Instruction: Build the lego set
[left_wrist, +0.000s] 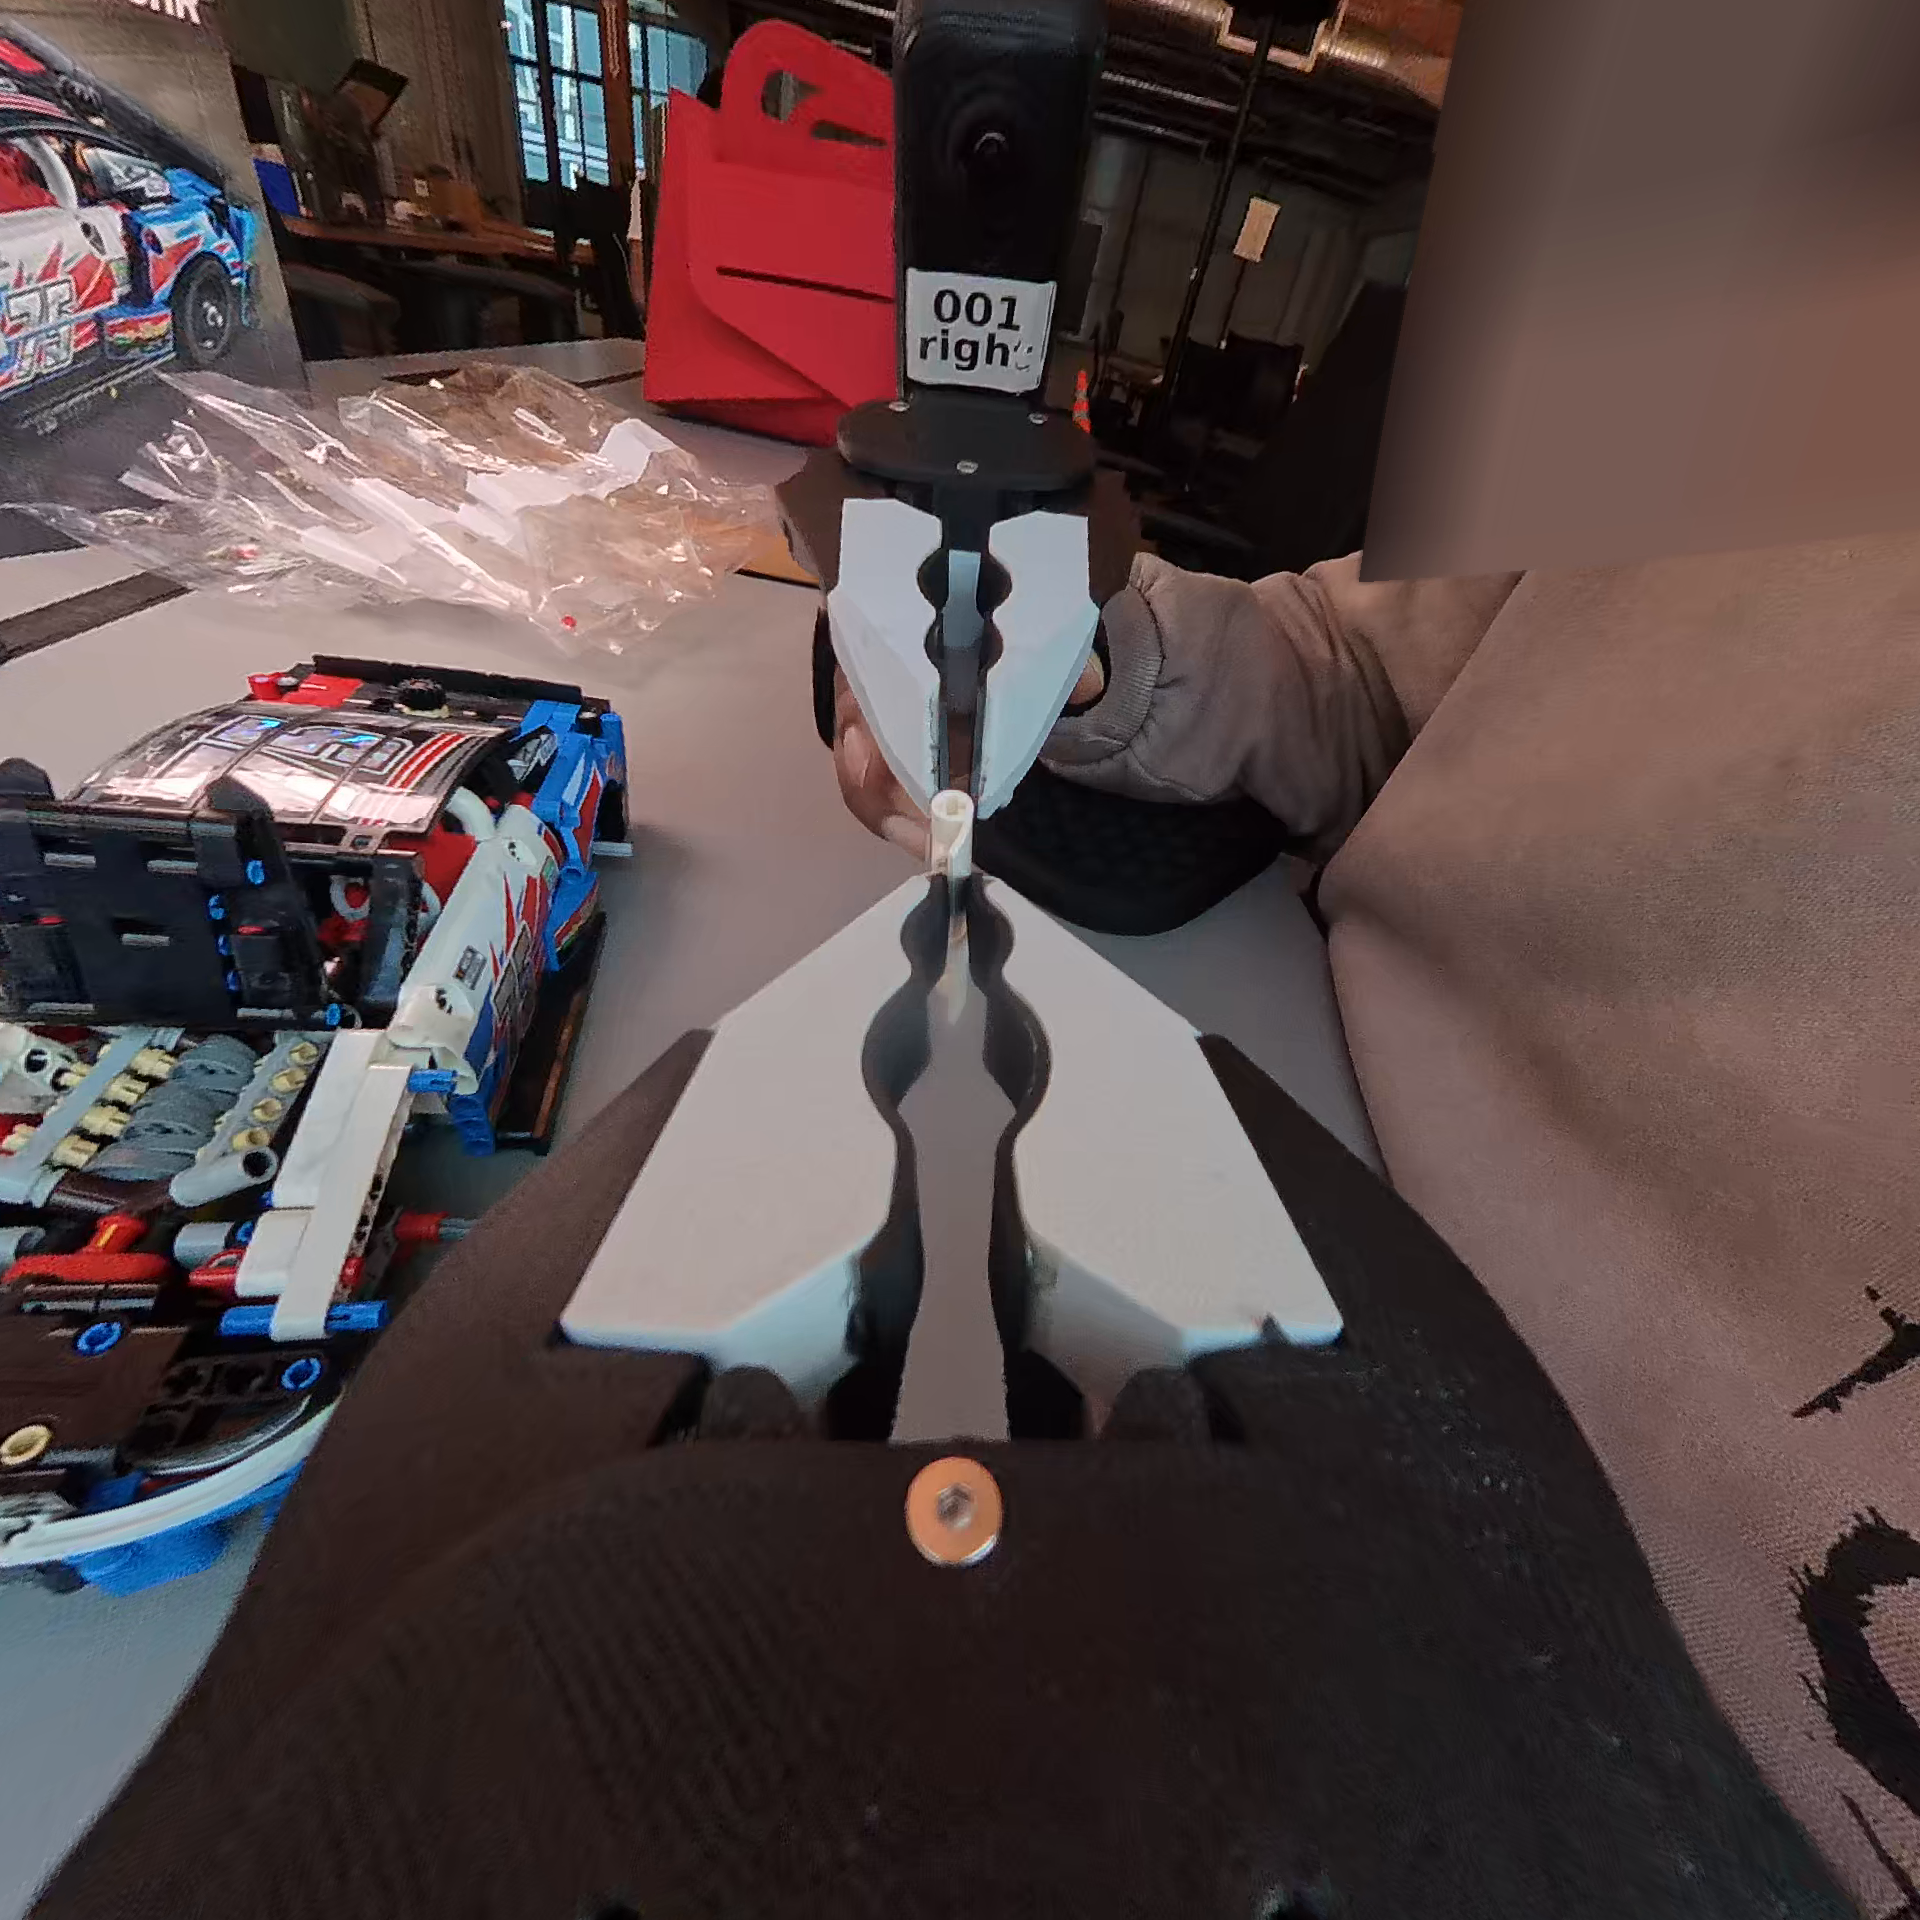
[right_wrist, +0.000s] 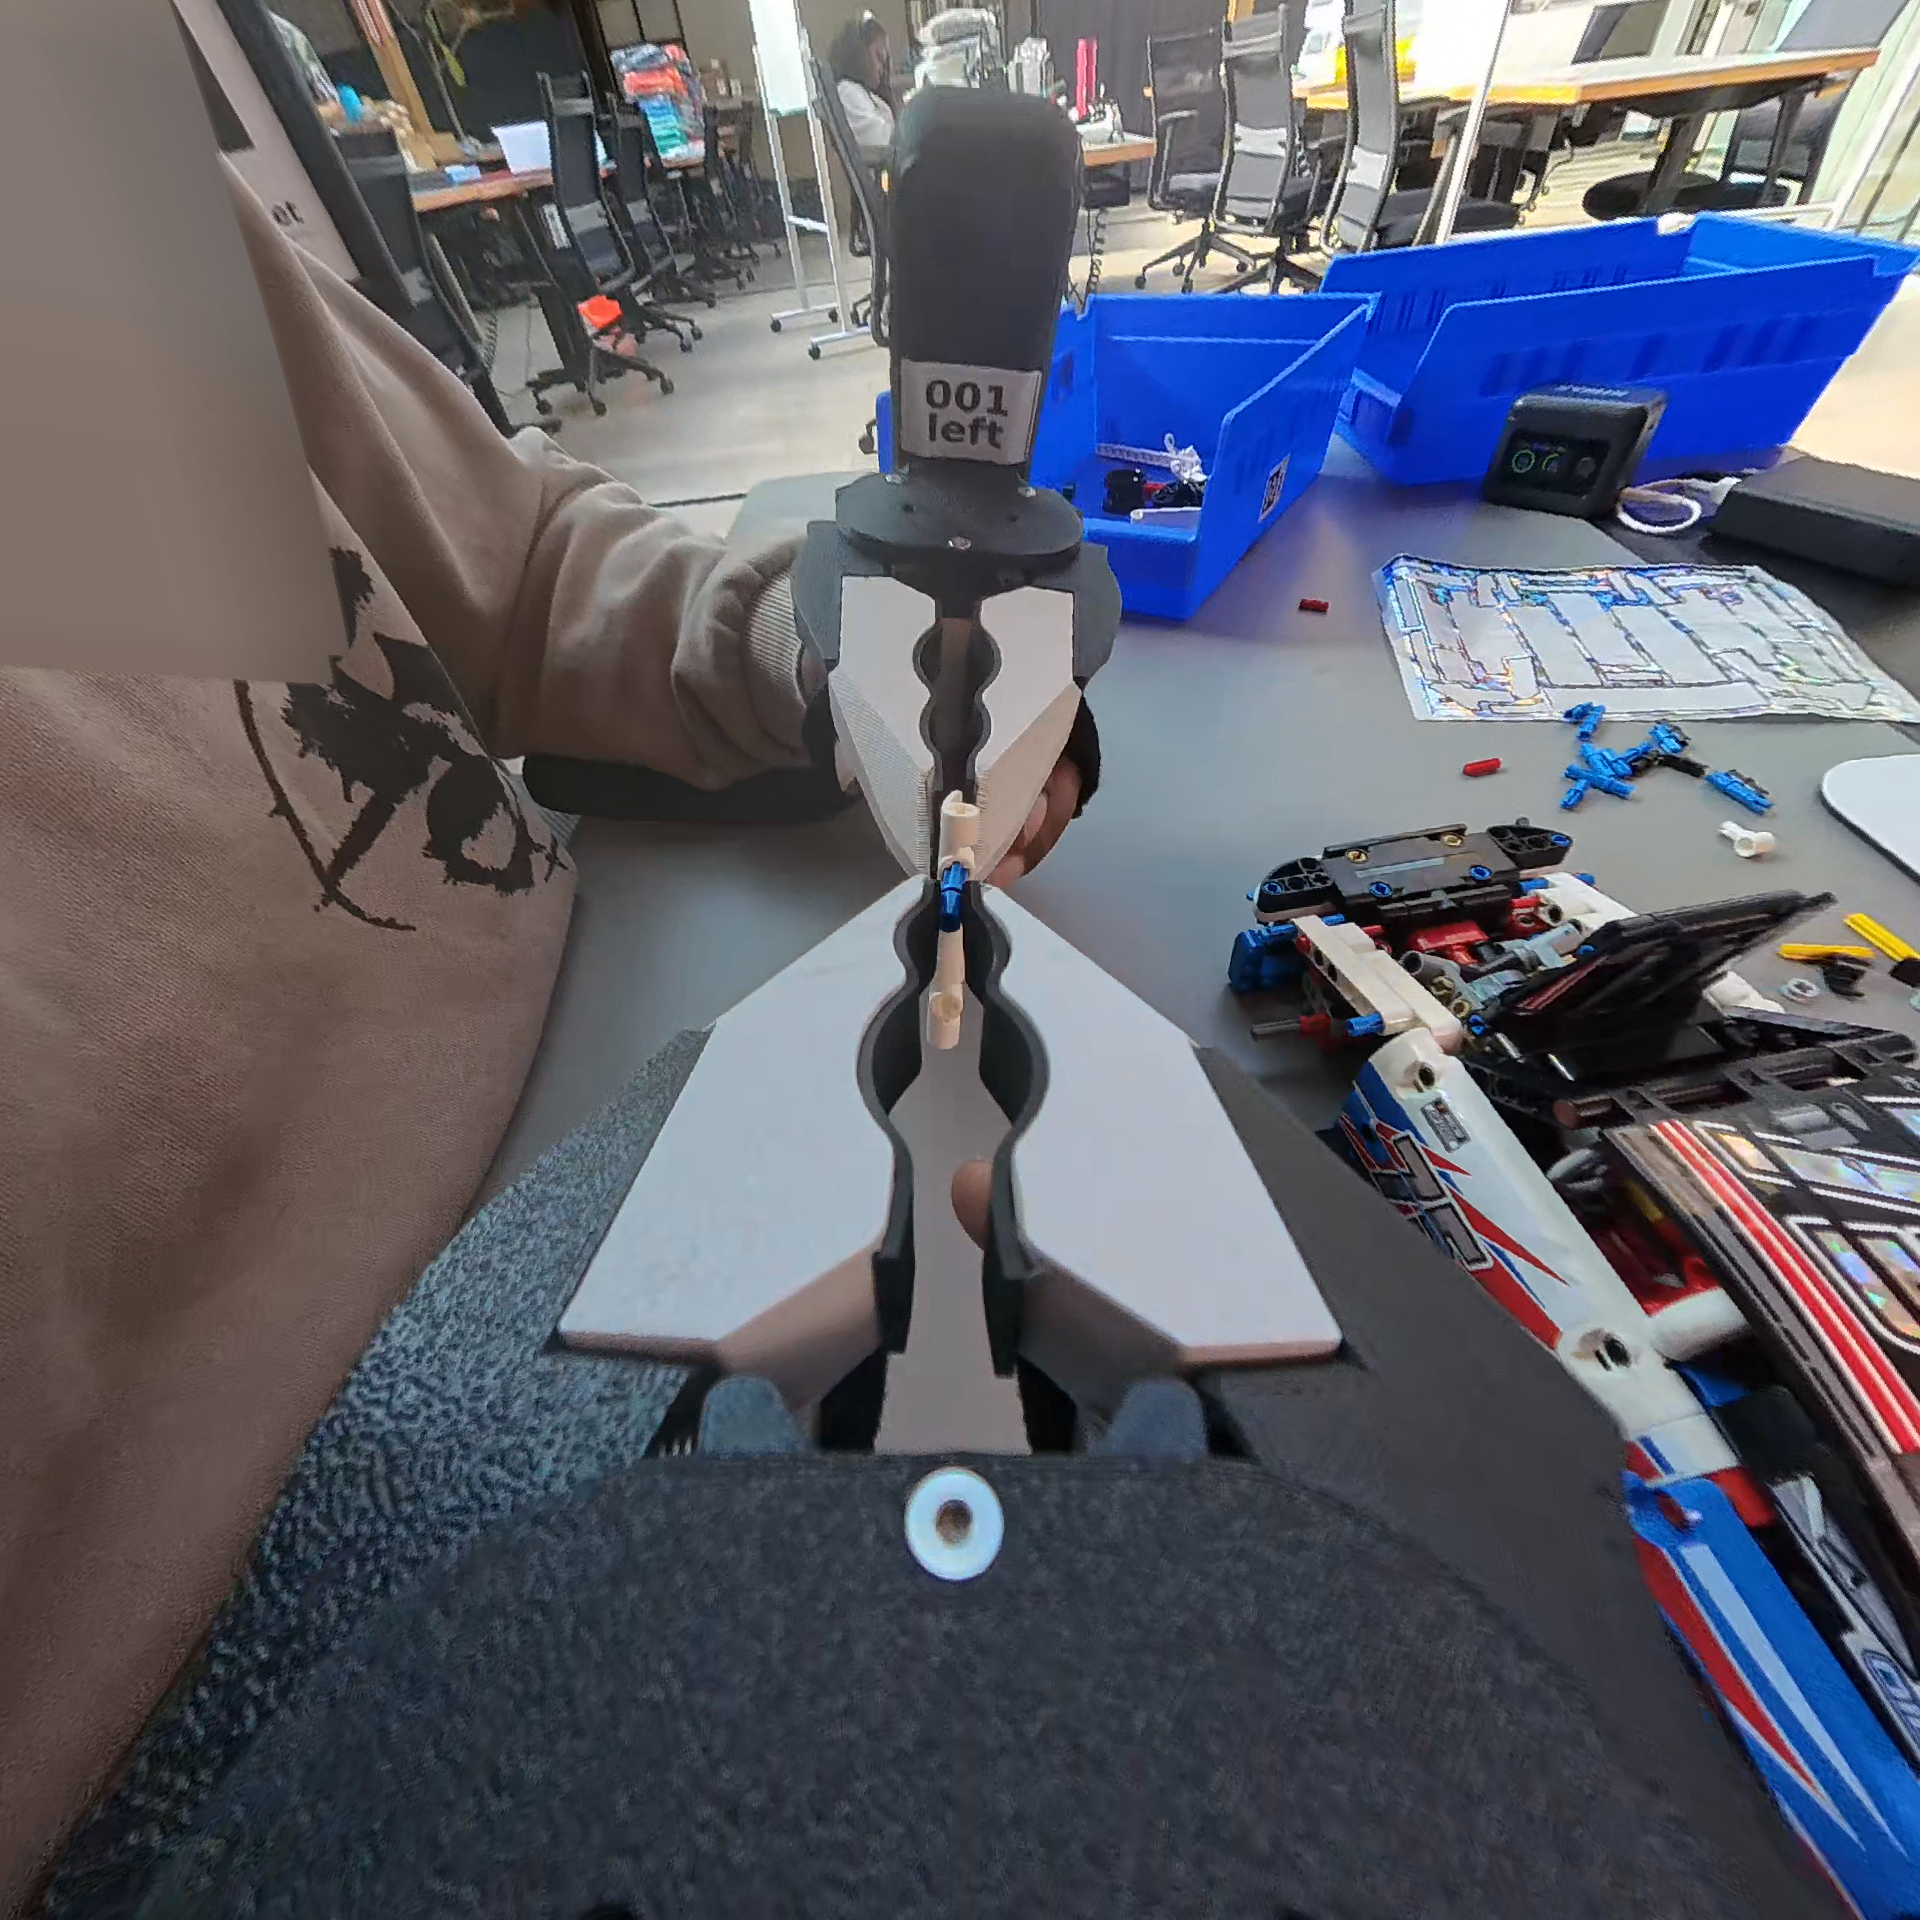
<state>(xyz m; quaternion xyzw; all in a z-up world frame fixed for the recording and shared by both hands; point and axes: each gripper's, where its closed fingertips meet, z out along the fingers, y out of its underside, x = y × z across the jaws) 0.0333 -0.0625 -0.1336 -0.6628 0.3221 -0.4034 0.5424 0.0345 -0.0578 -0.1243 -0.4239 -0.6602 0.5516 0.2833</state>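
My left claw (left_wrist: 951, 883) and right claw (right_wrist: 951, 883) both clench the white connector (right_wrist: 951, 940); I'd keep them coaxial; press the blue pin (right_wrist: 950, 902) straight.

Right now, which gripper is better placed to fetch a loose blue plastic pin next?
Right, probably: the loose blue plastic pins lie ahead of the right gripper; the left gripper faces away, though both grip the small white connector.
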